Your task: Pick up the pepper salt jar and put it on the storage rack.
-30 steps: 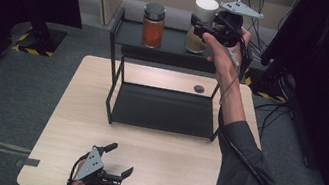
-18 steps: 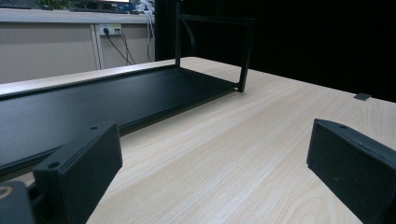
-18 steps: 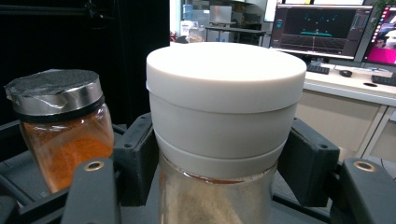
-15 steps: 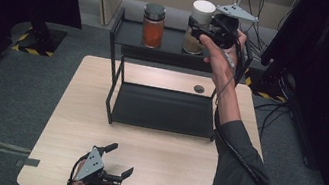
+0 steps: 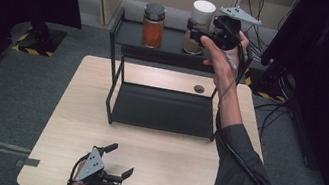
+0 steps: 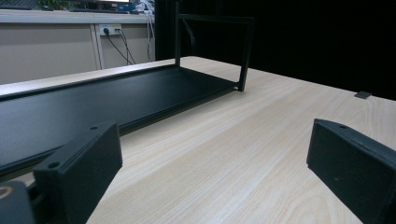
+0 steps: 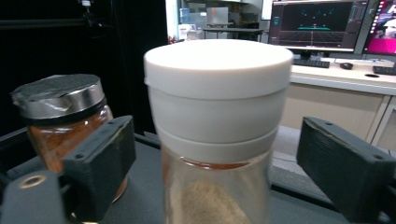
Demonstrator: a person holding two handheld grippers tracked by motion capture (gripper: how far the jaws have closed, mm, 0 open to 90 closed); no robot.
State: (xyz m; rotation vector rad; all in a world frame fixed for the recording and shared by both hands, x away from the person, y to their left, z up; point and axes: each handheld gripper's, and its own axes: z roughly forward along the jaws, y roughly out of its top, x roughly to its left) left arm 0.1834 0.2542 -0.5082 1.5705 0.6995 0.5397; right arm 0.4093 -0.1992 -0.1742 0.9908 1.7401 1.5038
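A clear jar with a white cap stands on the top tier of a black shelf rack at the table's far side. My right gripper is held up at that tier, open, one jaw on each side of the jar. In the right gripper view the white-capped jar stands between the jaws, with a gap on both sides. A jar of orange-red powder with a metal lid stands to its left on the same tier. My left gripper rests open near the table's front edge.
The rack's lower tray lies bare on the light wooden table. In the left gripper view the lower tray stretches ahead on the left. A small dark round spot sits on the table behind the rack.
My right gripper has shifted only slightly around the white-capped jar. The left gripper has not moved.
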